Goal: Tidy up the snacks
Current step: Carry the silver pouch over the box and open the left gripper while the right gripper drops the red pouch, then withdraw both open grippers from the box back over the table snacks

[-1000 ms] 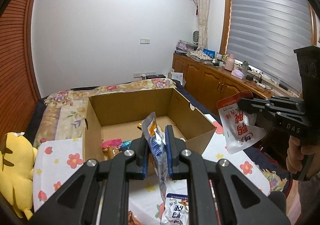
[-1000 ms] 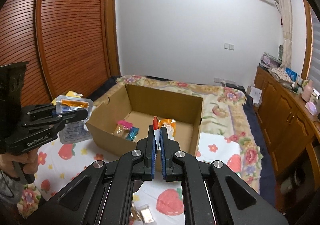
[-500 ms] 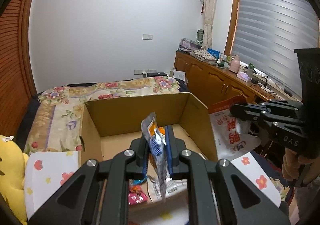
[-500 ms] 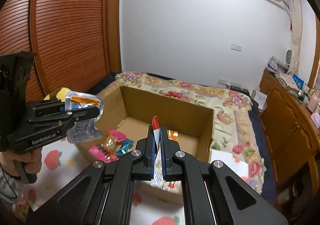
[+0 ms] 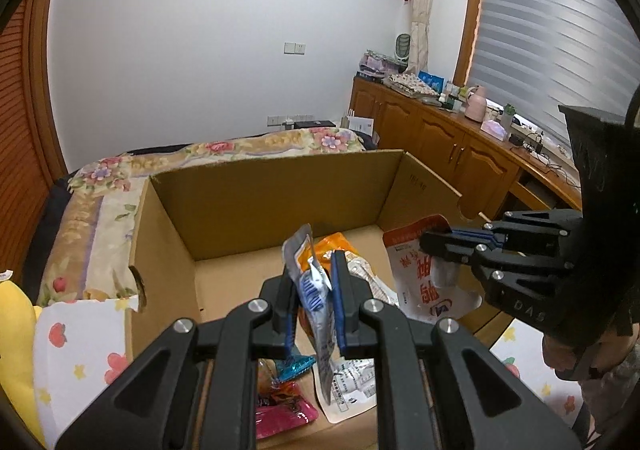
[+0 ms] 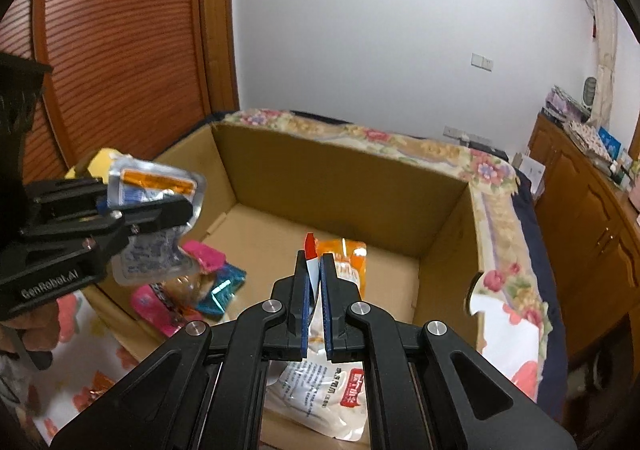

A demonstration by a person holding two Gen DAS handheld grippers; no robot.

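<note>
- Cardboard made up the open box (image 5: 276, 189) that stood on a bed spread with a flower-printed sheet (image 5: 76, 350); both grippers hung over its open top.
- Clenched on a silver snack pouch (image 5: 310, 290) with an orange panel and blue print, the left gripper (image 5: 312, 302) held that packet upright above the near part of the box floor, close to the near left corner.
- Seen from the right wrist, the same silver snack pouch (image 6: 154, 185) stuck out past the left gripper (image 6: 160, 215) over the box's left wall.
- Pinched tight on the top edge of a white snack pouch (image 5: 424, 274) with red characters, the right gripper (image 5: 432, 246) carried it hanging just inside the box's right wall.
- From its own camera the right gripper (image 6: 314, 290) showed the white snack pouch (image 6: 320, 398) dangling below the jaws, a red corner poking up between them.
- On the box floor lay an orange packet (image 6: 348, 254) near the middle, and a pink packet (image 6: 204, 254) and a blue-teal packet (image 6: 224, 286) toward the left wall.
- Another pink packet (image 5: 280, 414) and a white packet with printed text (image 5: 352, 390) lay by the near wall.
- A yellow plush toy (image 5: 16, 330) sat at the bed's left edge, outside the box.
- Wooden cabinets (image 5: 436, 145) ran along the wall under a shaded window.
</note>
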